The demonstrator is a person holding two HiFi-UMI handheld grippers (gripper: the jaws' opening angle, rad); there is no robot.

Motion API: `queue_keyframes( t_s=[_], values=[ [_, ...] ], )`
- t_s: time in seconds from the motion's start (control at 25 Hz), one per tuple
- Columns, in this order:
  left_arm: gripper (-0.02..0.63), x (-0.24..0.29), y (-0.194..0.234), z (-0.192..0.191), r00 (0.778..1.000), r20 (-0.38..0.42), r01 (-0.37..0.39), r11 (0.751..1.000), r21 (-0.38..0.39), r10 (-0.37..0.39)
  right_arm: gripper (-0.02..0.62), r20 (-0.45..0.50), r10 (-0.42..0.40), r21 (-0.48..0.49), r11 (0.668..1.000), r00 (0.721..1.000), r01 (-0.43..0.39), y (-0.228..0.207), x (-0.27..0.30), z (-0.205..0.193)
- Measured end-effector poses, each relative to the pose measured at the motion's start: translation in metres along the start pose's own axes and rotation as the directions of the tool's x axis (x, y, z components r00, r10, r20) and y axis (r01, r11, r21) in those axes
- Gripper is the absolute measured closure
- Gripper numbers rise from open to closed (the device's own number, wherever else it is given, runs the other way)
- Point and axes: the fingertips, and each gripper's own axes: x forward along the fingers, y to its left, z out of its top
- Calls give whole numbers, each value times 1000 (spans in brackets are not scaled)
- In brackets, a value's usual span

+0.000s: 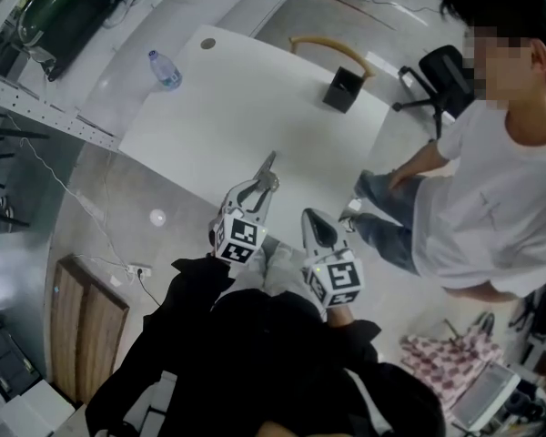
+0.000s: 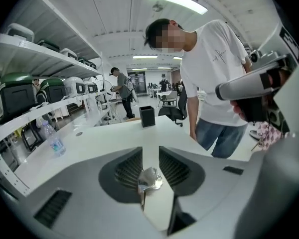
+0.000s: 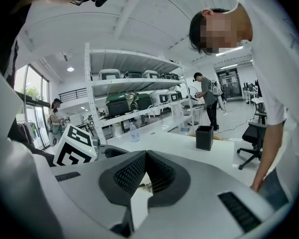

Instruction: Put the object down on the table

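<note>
Nearest, low in the head view: dark clothing (image 1: 255, 362) of the wearer, and just beyond it both grippers side by side, marker cubes turned toward the camera. Left gripper (image 1: 258, 191) pinched on a thin shiny spoon (image 1: 269, 164), or something very like one. Along its own jaws, pads close on either side of a bright rounded part of the spoon (image 2: 150, 178); which end leads, not settled from these views. Right gripper (image 1: 313, 217) just to the right, pressed together with nothing between the pads, tips short of the table (image 1: 255, 107) and apparently over the floor. Deciding relation: long axis of the spoon in line with the left gripper, pointing far and slightly right, slim free end jutting past the tips across the near edge of the table. Height above the white top not readable. Bare surface straight ahead of that free end. Bottle (image 1: 165, 69) at the far left and black box (image 1: 343, 89) at the far right, both well apart from it; standing person (image 1: 478, 198) off the right side. Judging by this, left gripper plainly the nearer and the only one loaded: likely a short reach forward and down, spoon held level along its length, then pads spread.
</note>
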Motion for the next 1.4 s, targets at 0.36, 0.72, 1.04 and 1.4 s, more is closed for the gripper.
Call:
queue_keyframes(
  t_s=[0.36,0.72,1.04,1.4],
  values=[
    [536,-38,9,42,994,108,-8,995,-97,18,594,59,-1,-2,1000,998,1,6,-6,25],
    [603,-69,9,75,978,208,-2,986,-166,37,594,165,-5,-5,1000,986,6,7,-12,54],
    [604,-90,11,94,960,270,-11,973,-232,76,595,193,-47,34,999,980,41,-2,-14,67],
    [604,-108,8,111,939,330,-21,976,-217,94,595,217,-61,41,998,974,53,-6,-18,76]
  ],
)
